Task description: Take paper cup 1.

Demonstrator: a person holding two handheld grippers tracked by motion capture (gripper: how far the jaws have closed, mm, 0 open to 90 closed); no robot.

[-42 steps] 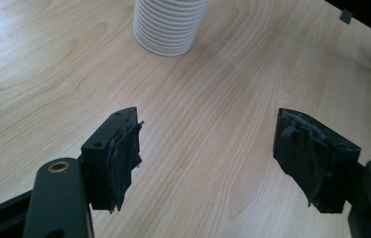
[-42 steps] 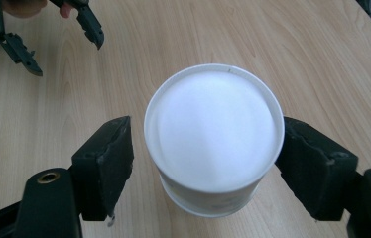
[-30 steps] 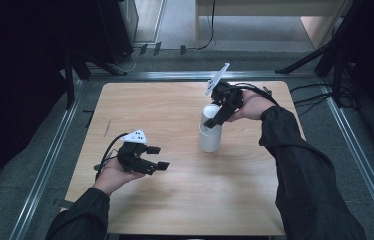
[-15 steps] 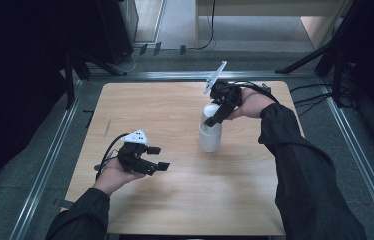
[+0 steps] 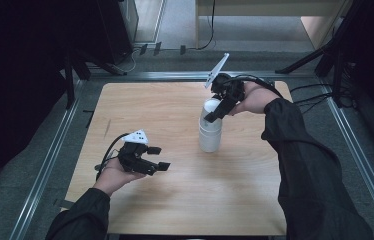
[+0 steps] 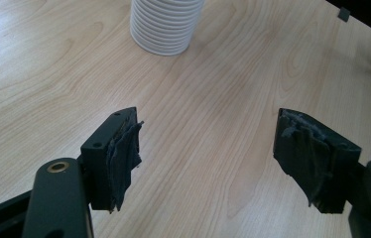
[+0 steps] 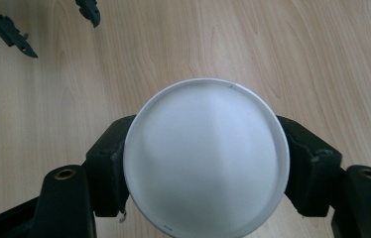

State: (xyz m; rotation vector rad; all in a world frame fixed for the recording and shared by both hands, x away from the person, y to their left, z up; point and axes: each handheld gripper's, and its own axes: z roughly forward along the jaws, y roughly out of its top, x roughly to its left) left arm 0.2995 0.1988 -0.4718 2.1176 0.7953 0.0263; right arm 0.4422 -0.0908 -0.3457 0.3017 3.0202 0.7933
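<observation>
The right gripper (image 5: 214, 114) is seen right of centre in the upper half of the high view, held from the right by one hand (image 5: 253, 98), with its jaws pressed against the two sides of the top white cup (image 7: 206, 157). In the right gripper view that cup sits in the lower middle of the frame, one black jaw touching each side of it. Below it in the high view, a stack of white cups (image 5: 210, 134) stands upright near the middle of the wooden table (image 5: 175, 210); how many cups the stack holds cannot be counted, though many ribbed rims are seen on it at the top centre of the left gripper view (image 6: 165, 26). The left gripper (image 5: 159, 158) is held in the lower left of the high view, well apart from the stack. Its two jaws are spread with nothing between them, bare table being seen in the gap. Two grippers are counted in all.
</observation>
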